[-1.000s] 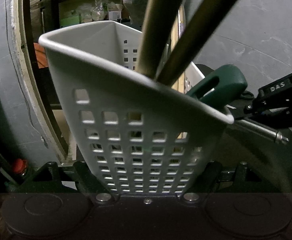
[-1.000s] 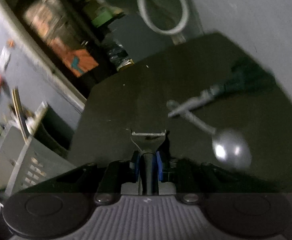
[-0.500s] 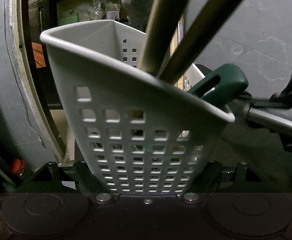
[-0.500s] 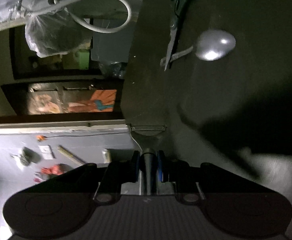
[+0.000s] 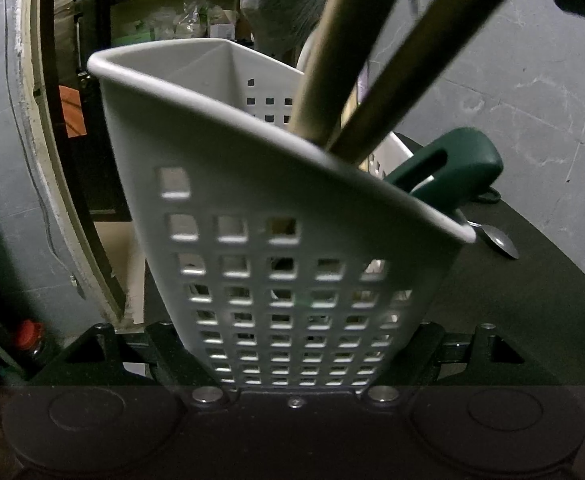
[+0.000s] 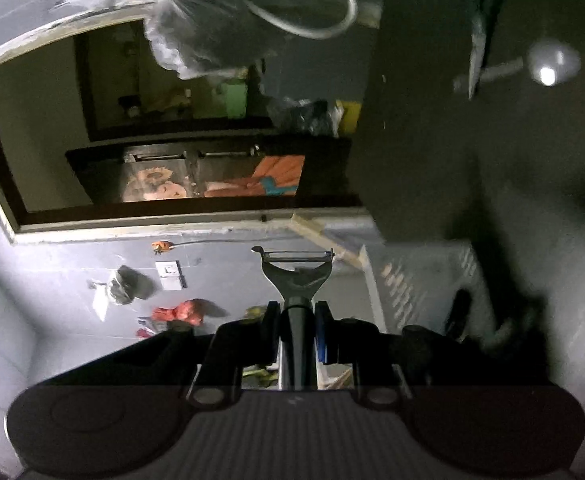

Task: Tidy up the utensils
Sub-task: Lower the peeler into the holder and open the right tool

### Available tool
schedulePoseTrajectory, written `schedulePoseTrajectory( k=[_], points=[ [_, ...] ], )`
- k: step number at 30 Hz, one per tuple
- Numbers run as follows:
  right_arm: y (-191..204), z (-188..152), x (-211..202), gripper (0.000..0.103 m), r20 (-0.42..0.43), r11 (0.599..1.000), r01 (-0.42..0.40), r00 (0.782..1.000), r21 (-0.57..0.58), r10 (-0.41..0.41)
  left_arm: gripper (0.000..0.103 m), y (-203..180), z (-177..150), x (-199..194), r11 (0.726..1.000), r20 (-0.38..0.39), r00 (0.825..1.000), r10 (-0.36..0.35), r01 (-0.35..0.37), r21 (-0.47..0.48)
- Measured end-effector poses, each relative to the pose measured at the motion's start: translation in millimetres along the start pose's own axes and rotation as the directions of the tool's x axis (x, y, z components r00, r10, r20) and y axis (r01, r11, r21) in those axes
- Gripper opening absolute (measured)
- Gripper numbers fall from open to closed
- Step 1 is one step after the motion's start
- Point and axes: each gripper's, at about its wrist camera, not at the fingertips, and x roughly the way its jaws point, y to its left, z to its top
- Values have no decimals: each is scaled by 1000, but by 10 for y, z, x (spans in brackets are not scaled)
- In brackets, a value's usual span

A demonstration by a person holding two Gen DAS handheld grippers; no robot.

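The left gripper (image 5: pixel 296 364) is closed on the lower wall of a white perforated utensil caddy (image 5: pixel 276 240), which stands tilted and fills most of the left wrist view. Two long brass-coloured handles (image 5: pixel 332 60) lean out of the caddy over its near rim; a dark green slotted handle (image 5: pixel 448 168) protrudes at the caddy's right corner. Behind that corner, a metal spoon (image 5: pixel 500 242) lies on the dark table (image 5: pixel 532 320). The right gripper (image 6: pixel 298 330) is clamped on the dark handle of a Y-shaped peeler (image 6: pixel 297 270), blade end pointing away from the camera. The right wrist view is rolled sideways; in it the spoon (image 6: pixel 548 64) and a pair of green-handled scissors (image 6: pixel 480 32) lie together on the table (image 6: pixel 432 140), their shafts crossing. A blurred edge of the caddy (image 6: pixel 408 280) shows just right of the peeler.
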Motion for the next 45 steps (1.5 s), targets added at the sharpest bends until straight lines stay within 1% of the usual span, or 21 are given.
schedulePoseTrajectory(
  k=[3, 7, 11, 13, 18, 21, 25, 27, 31, 34, 36, 37, 42, 45],
  points=[
    [24, -76, 99, 20, -9, 994, 33, 999, 102, -32, 81, 26, -27, -12, 1000, 3, 1000, -5, 5, -2],
    [36, -197, 284, 20, -16, 982, 69, 998, 178, -67, 81, 49, -44, -20, 1000, 6, 1000, -8, 8, -4],
    [-68, -305, 395, 20, 17, 949, 134, 989, 286, -145, 81, 64, -62, -12, 1000, 7, 1000, -9, 9, -6],
    [-88, -354, 440, 20, 32, 939, 150, 985, 310, -168, 80, 76, -66, -15, 1000, 8, 1000, -8, 8, -9],
    [-124, -404, 585, 20, 59, 913, 159, 979, 376, -194, 80, 93, -80, -22, 1000, 10, 1000, -8, 9, -15],
    [-150, -428, 638, 20, 65, 897, 187, 971, 400, -232, 80, 94, -87, -24, 1000, 10, 1000, -6, 6, -16],
    [-173, -443, 699, 20, 53, 885, 217, 964, 411, -261, 80, 106, -93, -21, 1000, 11, 1000, -4, 5, -19],
    [-201, -443, 734, 20, 39, 880, 220, 965, 422, -260, 80, 105, -92, -16, 1000, 11, 1000, -5, 5, -19],
    [-231, -453, 787, 21, 24, 869, 244, 959, 431, -281, 80, 91, -80, -19, 1000, 11, 1000, -4, 4, -18],
    [-244, -447, 808, 24, 24, 859, 255, 955, 444, -296, 80, 91, -80, -19, 1000, 10, 1000, -4, 4, -19],
    [-238, -441, 817, 40, 26, 854, 261, 952, 450, -305, 80, 91, -81, -20, 1000, 11, 1000, -4, 4, -19],
    [-225, -438, 821, 46, 29, 854, 265, 950, 447, -310, 80, 92, -81, -20, 1000, 11, 1000, -4, 4, -19],
    [-181, -412, 831, 51, 33, 864, 252, 955, 436, -295, 80, 74, -84, -34, 1000, 11, 1000, -3, 3, -19],
    [-170, -402, 836, 53, 28, 866, 240, 959, 438, -281, 80, 57, -82, -39, 1000, 10, 1000, -5, 6, -17]
  ],
)
